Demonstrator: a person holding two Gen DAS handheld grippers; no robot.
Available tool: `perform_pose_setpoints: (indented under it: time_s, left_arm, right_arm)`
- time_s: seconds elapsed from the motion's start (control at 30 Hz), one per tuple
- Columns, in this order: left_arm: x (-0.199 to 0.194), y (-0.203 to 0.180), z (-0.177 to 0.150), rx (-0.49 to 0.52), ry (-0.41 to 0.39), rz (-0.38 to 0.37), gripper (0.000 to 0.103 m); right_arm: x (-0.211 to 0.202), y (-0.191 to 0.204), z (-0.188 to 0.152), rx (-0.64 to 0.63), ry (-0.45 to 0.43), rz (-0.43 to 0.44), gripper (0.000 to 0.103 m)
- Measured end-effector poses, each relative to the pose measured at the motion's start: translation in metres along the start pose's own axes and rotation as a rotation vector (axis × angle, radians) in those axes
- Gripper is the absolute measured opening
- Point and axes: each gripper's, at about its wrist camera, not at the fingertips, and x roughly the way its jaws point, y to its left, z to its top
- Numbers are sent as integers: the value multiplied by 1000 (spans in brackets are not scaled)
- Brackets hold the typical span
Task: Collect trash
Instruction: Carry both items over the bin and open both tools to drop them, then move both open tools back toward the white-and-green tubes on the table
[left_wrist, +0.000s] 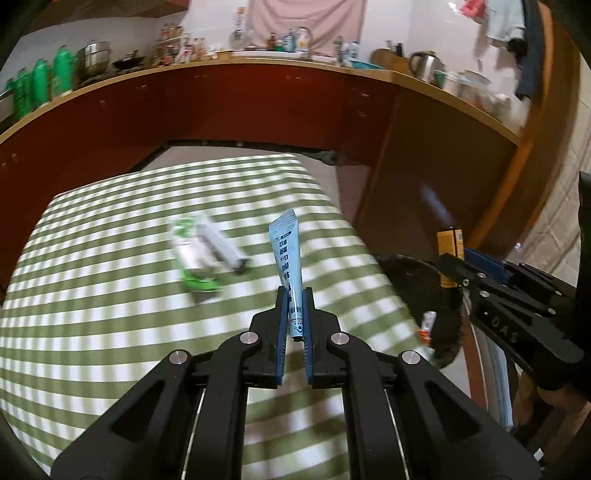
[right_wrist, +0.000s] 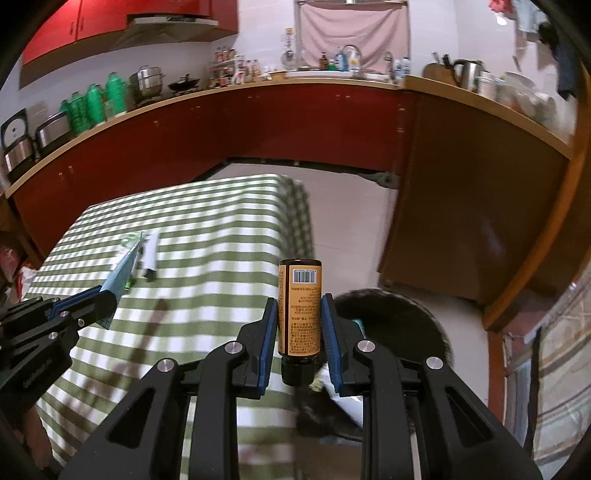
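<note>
L gripper (left_wrist: 294, 295) jaws clamped on a blue tube (left_wrist: 287, 254), held above the checked desk (left_wrist: 110, 332). R gripper (right_wrist: 299, 306) jaws clamped on a brown bottle (right_wrist: 300, 306), cap down, over the black bin (right_wrist: 399, 317) beside the desk. A green wrapper (left_wrist: 192, 254) & white tube (left_wrist: 221, 243) lie touching on the desk.
</note>
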Motion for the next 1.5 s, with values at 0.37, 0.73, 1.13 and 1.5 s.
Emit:
perform_pose_setpoints:
  time_s: [0.37,0.73,1.13,1.5]
  left_arm:
    - [28,-72,7,103,7,-79,8]
    - [52,-99,11,140,22,-78,8]
    - [77,-120,18,159,24,-40,40]
    - [56,-96,15,109,8,-9,48]
  right_arm:
    - [-7,-54,-14,61,-4,-85,25]
    - [-1,-74,-19,73,-13,-102,25]
    - [12,-94,-18,129,-32,-129,45]
    - [7,-88,-19,126,-41,-116,49]
